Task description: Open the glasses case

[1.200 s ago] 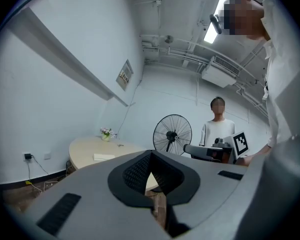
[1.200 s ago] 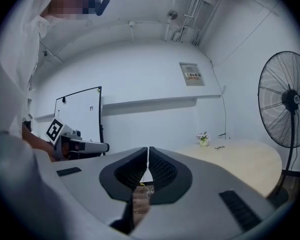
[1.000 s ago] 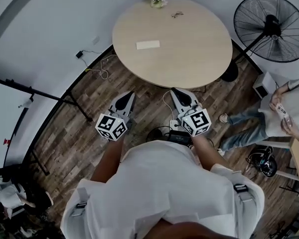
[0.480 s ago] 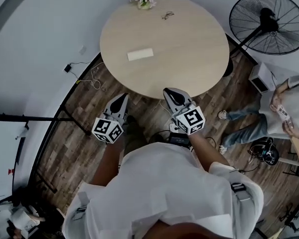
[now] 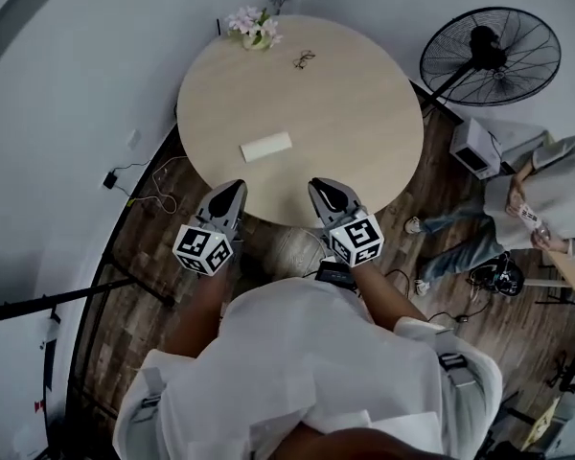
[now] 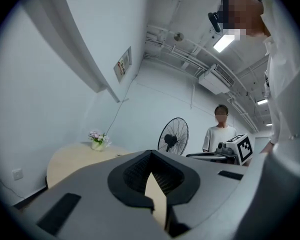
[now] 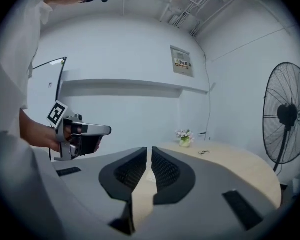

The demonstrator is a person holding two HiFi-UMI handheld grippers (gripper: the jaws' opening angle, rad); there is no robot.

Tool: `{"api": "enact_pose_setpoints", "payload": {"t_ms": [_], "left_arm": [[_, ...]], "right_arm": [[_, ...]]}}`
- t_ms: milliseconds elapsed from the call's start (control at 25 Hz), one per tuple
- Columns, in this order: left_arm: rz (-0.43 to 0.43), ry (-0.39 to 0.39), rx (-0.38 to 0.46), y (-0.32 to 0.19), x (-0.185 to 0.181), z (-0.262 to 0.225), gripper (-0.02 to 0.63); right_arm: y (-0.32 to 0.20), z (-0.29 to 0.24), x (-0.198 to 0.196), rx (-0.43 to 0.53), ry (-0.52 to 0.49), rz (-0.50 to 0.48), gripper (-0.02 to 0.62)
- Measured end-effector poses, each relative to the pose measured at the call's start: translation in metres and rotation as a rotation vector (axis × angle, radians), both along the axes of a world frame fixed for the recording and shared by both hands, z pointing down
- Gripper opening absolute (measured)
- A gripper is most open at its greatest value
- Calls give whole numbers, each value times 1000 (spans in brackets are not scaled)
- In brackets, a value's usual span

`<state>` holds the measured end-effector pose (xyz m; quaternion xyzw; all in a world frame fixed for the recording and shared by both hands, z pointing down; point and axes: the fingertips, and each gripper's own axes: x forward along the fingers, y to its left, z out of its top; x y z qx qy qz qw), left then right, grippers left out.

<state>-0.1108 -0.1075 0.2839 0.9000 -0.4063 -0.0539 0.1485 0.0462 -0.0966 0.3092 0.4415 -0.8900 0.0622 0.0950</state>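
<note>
Approach step: left hand-held gripper (image 5: 232,188) and right hand-held gripper (image 5: 319,185), jaws closed and empty, hover at the bench (image 5: 364,113) edge. Next, reach what is probably the case (image 5: 266,147).

The glasses case (image 5: 266,147) is a slim, pale rectangular box lying flat on the round, light wooden bench (image 5: 364,132). As far as the head view shows, it is closed. It sits in the bench's near-left part, a little in from the edge, its long side slightly slanted across the view. It lies well apart from the glasses (image 5: 304,60) near the far rim.
</note>
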Motion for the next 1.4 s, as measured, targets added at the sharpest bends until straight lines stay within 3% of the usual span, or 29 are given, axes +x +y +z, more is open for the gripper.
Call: {"api": "enact_pose_setpoints", "payload": {"t_ms": [240,560,1080,1400], "left_arm": [[6,-92,-9,-42,-35,16,12],[26,-78,-56,-63,-38,54,12],[-58,-152,-117,-103,-37,137,12],[-123,-207,-105,-137,-12,177,12]], "right_arm": [[-33,0,-19,-4,55,84,29],[-69,19,-32,-28,178,55,41],[-138,111,-19,1,413,-157,95],[-175,167,0,46,527,-299,101]]}}
